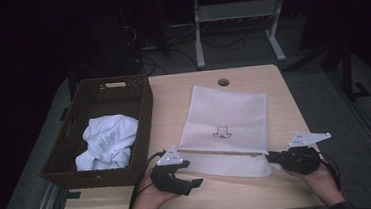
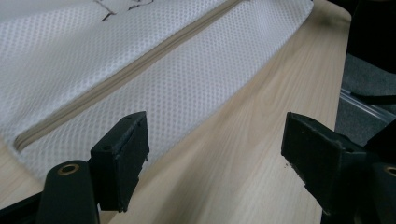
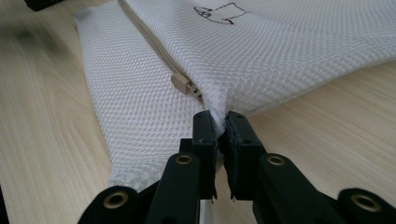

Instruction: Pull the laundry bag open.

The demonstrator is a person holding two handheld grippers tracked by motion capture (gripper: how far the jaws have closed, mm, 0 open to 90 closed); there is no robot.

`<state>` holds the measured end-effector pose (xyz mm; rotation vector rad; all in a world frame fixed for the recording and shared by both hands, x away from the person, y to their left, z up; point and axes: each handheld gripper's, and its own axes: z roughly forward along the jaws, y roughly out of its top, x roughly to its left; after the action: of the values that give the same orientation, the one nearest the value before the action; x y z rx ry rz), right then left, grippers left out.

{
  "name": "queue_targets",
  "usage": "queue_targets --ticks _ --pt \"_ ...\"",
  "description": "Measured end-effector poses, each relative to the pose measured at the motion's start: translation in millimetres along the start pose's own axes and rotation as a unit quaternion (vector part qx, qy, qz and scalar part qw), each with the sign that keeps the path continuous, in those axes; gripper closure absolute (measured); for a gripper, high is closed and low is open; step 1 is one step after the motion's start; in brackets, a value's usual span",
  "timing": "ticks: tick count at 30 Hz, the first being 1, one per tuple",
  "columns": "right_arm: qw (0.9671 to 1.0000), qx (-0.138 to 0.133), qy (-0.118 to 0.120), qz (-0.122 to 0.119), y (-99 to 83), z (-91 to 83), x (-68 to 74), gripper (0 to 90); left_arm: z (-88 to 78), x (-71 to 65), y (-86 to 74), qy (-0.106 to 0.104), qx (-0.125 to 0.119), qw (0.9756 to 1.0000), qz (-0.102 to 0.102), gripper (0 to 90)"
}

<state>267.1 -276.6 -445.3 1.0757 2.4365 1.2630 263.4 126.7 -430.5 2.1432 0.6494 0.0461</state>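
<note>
On light wood table (image 1: 272, 85), dim room: right hand-held gripper (image 3: 220, 122) pinching mesh bag (image 1: 227, 114); left hand-held gripper (image 2: 215, 149) wide.

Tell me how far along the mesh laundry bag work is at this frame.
Done: the right gripper is clamped on the mesh bag edge beside the zipper pull. In hand: the left gripper hovers open at the bag's other end, gripping nothing. Left: the zipper looks closed, and the white garment sits in the basket.
</note>
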Motion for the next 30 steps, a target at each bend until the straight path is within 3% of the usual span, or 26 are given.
queue_targets --ticks 12,17,30 --pt "0.9999 -0.008 0.01 -0.011 4.9 1.7 11.8 82.2 18.4 -9.6 16.0 -0.024 -0.005 0.9996 0.013 22.9" --pt "0.9996 -0.01 0.02 -0.016 7.4 3.5 19.3 82.2 30.8 -17.7 25.8 -0.036 -0.014 0.9988 0.029 30.0" --pt "0.999 -0.011 0.034 -0.027 10.7 6.8 32.0 82.3 60.2 -28.1 42.3 -0.062 -0.022 0.9971 0.039 44.8"
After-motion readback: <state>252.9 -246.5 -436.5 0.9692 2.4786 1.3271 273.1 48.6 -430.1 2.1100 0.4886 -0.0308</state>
